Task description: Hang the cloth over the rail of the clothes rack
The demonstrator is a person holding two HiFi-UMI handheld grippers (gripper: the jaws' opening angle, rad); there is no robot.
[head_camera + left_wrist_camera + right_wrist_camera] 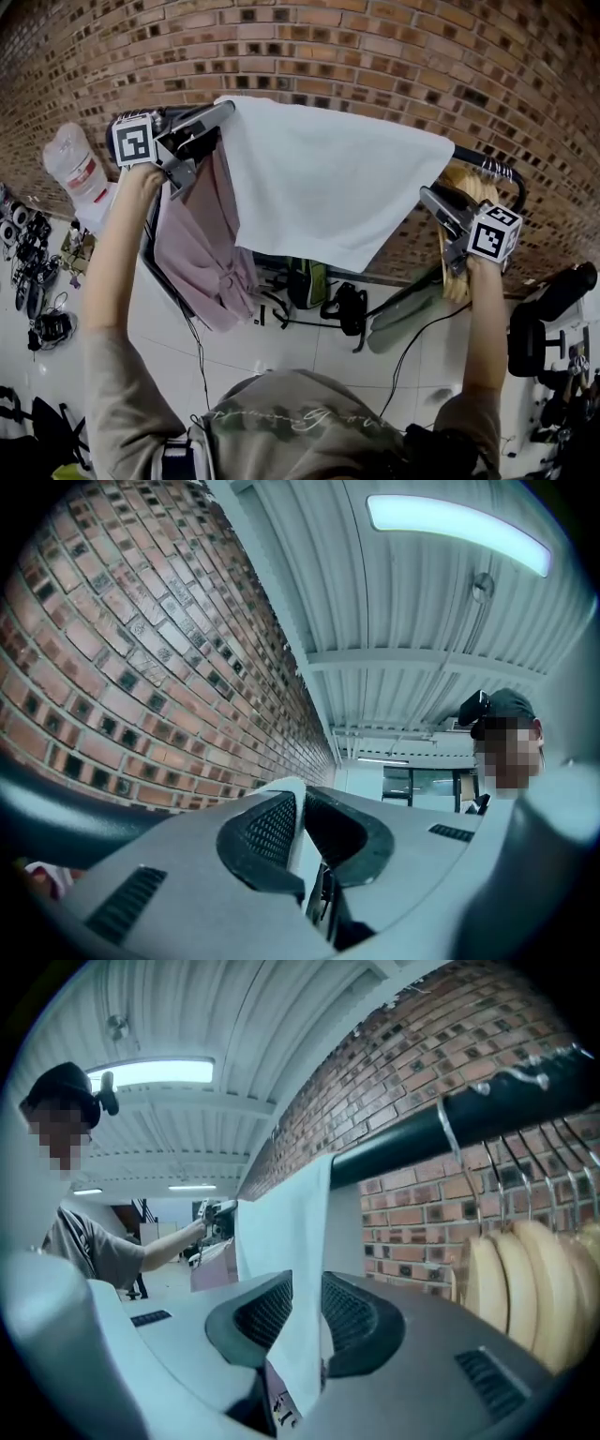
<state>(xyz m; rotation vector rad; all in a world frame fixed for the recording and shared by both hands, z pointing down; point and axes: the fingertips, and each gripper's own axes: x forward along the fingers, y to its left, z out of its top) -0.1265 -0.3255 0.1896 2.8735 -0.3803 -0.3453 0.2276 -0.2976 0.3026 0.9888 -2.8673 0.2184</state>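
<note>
Cloth (319, 178) drapes over the rail (487, 1115); my left claw (220, 112) pinches its left edge, my right claw (431, 197) stands parted around the opposite edge, hangers (525, 1279) beside.

A big white soft cloth (319, 178) lies over the round black rail (473, 157) of the clothes rack. It is spread out wide and flat, and it hides most of the rail. Only the rail's right end sticks out bare past the cloth. The cloth hangs down in front, and its bottom edge slants lower toward the right. The left gripper (225, 108) pinches the cloth's top left corner tight. The cloth's right edge hangs loose between the parted jaws of the right gripper (424, 192), just under the rail.
</note>
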